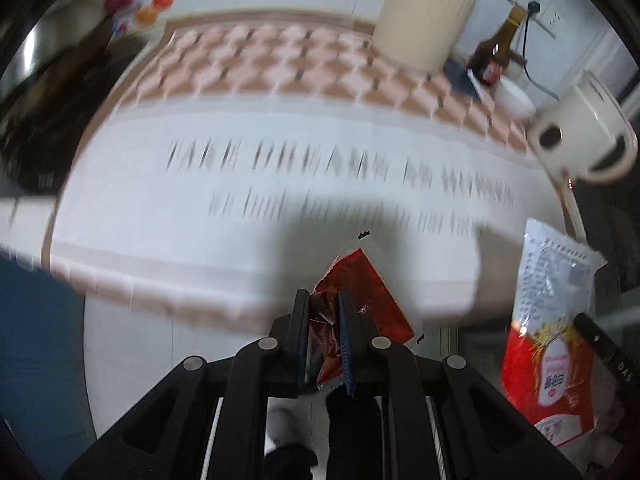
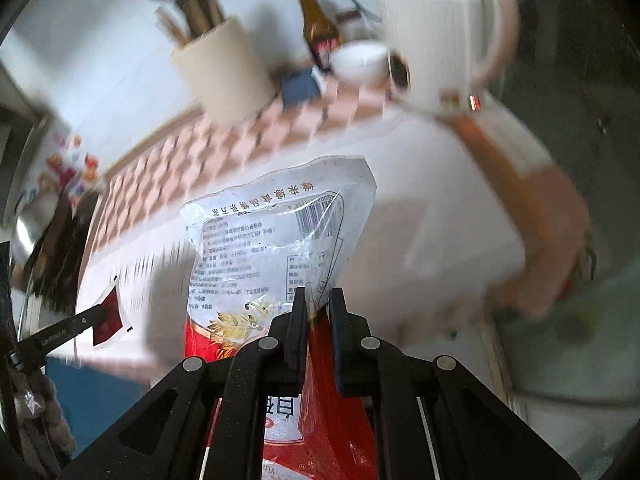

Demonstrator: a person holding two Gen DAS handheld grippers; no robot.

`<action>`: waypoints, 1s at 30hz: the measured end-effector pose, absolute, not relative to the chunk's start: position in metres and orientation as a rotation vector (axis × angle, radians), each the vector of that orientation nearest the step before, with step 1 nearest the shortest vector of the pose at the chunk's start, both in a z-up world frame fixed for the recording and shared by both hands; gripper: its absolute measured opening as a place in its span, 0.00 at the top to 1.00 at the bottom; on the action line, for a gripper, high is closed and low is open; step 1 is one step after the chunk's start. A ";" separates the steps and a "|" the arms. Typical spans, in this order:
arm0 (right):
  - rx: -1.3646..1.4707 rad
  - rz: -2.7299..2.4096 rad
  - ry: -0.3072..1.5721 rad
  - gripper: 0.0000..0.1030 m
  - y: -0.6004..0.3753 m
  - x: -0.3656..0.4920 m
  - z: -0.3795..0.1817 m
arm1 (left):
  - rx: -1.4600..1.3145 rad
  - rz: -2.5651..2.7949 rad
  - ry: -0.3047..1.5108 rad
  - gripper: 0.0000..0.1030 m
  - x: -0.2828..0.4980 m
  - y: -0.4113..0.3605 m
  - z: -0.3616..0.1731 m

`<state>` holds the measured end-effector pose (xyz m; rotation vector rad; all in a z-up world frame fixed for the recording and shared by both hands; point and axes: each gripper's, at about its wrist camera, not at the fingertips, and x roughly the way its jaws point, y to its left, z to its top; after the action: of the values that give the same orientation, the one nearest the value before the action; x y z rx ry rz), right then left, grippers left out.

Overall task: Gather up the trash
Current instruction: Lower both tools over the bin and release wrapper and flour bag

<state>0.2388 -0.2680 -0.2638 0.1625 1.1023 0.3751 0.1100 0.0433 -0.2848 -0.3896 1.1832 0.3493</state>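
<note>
My left gripper (image 1: 325,300) is shut on a small red foil sachet (image 1: 368,292) and holds it above the white table mat. The sachet also shows at the lower left of the right wrist view (image 2: 108,314). My right gripper (image 2: 319,298) is shut on a large clear-and-red plastic food bag (image 2: 276,232) with printed text, lifted off the table. The same bag hangs at the right of the left wrist view (image 1: 548,320).
A pink-and-white printed mat (image 1: 280,92) covers the table. At its back stand a cream utensil holder (image 1: 424,16), a brown sauce bottle (image 1: 496,52), a small white bowl (image 1: 516,96) and a white kettle (image 1: 580,132). A dark pan (image 1: 48,92) sits at the left.
</note>
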 end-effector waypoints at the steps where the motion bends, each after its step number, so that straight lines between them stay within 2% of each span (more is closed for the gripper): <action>1: 0.160 0.373 1.127 0.90 -0.270 0.215 -0.271 | -0.398 0.343 1.197 0.89 0.095 0.042 -0.292; 6: 0.124 0.347 1.287 0.90 -0.280 0.120 -0.328 | -0.447 0.344 1.325 0.89 0.032 0.038 -0.354; 12: -0.007 0.360 1.477 0.90 -0.256 0.065 -0.443 | -0.506 0.374 1.498 0.89 0.003 0.041 -0.486; 19: -0.176 0.363 1.551 0.90 -0.186 0.088 -0.658 | -0.649 0.415 1.613 0.89 0.021 0.062 -0.694; 22: -0.245 0.372 1.549 0.90 -0.155 0.106 -0.733 | -0.709 0.401 1.640 0.89 0.030 0.068 -0.768; 25: -0.309 0.387 1.572 0.90 -0.125 0.118 -0.804 | -0.745 0.379 1.671 0.88 0.035 0.072 -0.817; 30: -0.370 0.423 1.626 0.86 -0.092 0.127 -0.863 | -0.785 0.329 1.723 0.85 0.034 0.076 -0.853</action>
<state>0.1271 -0.0921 -0.8630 -0.3696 1.6256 0.4235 0.0339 0.0763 -0.8534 -0.7847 1.7234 0.3292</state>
